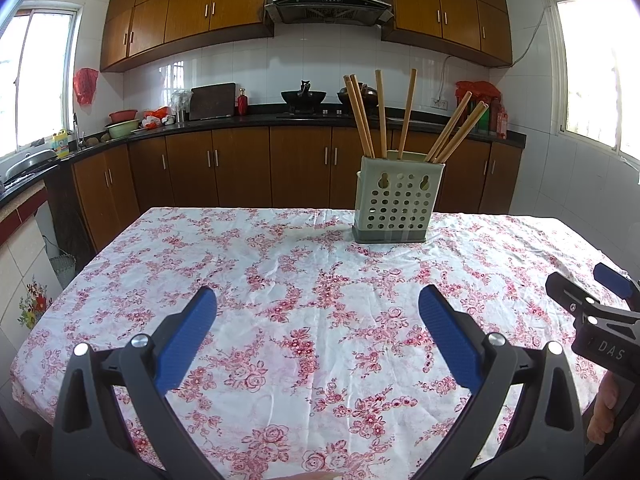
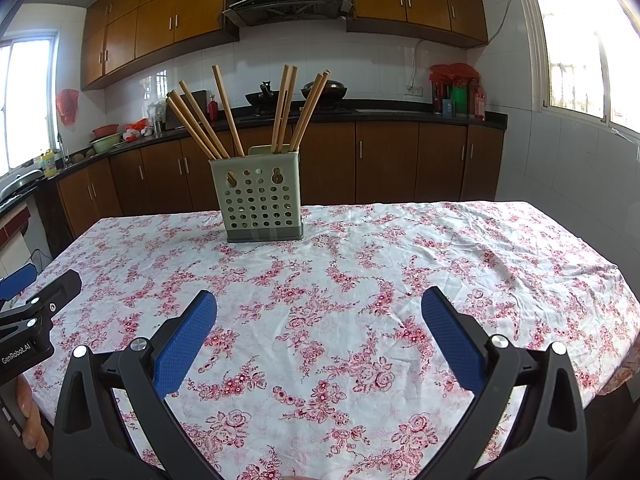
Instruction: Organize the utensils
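Chopsticks [image 1: 404, 120] splayed in holder [image 1: 394, 204], frame center. Both left gripper [image 1: 318, 320] and right gripper [image 2: 319, 320] spread apart, empty. Approach from above, pinch 1 stick mid-shaft.

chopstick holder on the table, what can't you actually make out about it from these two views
- Lower ends of the chopsticks: hidden in both views by the walls of the chopstick holder.
- Holder's inside and any divider: both wrist views look at its perforated side, not down into it.
- Its far side: turned away from both cameras.
- Exact chopstick count: some overlap in each view.
- Floral tablecloth near edge: covered by the open left tool and right tool.
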The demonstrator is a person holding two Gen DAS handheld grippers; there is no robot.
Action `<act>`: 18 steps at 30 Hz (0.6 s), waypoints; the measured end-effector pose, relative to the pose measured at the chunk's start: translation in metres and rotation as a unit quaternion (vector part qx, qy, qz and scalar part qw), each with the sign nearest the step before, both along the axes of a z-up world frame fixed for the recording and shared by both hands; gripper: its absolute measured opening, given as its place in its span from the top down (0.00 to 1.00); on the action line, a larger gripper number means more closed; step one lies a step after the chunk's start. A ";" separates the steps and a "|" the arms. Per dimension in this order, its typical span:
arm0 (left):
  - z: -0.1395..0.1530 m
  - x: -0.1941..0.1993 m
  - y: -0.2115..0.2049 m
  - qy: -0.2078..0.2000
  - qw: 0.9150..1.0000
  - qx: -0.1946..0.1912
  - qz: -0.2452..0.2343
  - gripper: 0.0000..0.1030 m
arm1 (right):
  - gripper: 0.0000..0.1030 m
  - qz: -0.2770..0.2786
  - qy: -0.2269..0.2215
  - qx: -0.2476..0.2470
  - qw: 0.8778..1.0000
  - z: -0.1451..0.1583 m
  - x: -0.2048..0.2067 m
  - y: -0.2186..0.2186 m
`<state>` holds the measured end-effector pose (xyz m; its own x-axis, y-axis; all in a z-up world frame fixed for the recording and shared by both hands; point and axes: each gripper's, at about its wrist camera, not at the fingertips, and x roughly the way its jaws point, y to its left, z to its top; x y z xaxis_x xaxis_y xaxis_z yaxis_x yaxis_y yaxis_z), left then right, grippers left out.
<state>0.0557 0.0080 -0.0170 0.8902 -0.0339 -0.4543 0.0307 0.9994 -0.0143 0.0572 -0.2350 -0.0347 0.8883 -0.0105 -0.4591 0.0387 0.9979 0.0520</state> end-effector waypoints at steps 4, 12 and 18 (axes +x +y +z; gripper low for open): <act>0.000 0.000 0.000 0.000 1.000 0.000 0.000 0.04 | 0.02 0.000 0.000 0.000 1.000 0.000 0.000 0.000; -0.001 0.000 0.000 -0.004 1.000 0.003 0.004 0.04 | 0.02 0.000 0.000 0.001 1.000 0.000 -0.001 0.000; -0.002 0.001 0.003 -0.002 1.000 -0.001 0.005 0.04 | 0.02 -0.001 0.000 0.001 1.000 0.000 0.000 0.000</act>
